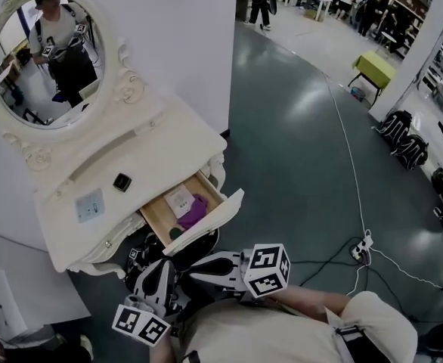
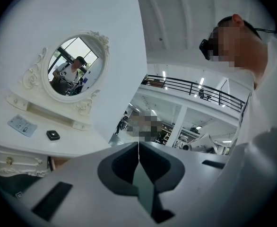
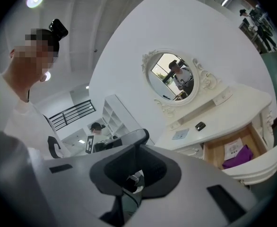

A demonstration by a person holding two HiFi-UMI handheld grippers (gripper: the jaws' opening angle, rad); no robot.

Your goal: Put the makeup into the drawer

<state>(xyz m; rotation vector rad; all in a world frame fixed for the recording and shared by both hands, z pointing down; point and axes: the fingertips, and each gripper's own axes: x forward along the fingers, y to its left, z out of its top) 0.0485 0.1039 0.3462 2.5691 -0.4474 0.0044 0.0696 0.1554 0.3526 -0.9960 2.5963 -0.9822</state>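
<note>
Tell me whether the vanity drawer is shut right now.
No, the drawer stands pulled out in the head view, with a purple item and a white card lying inside.

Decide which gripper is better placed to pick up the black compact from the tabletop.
Left, probably: from the head view, the left gripper sits nearer the black compact on the tabletop, while the right gripper sits before the open drawer. Both are shut, holding nothing.

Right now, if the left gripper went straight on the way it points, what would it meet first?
Probably nothing close. The left gripper, fingers together, aims just right of the white wall edge and the dressing table, into the open hall. How far the hall runs is unclear.
</note>
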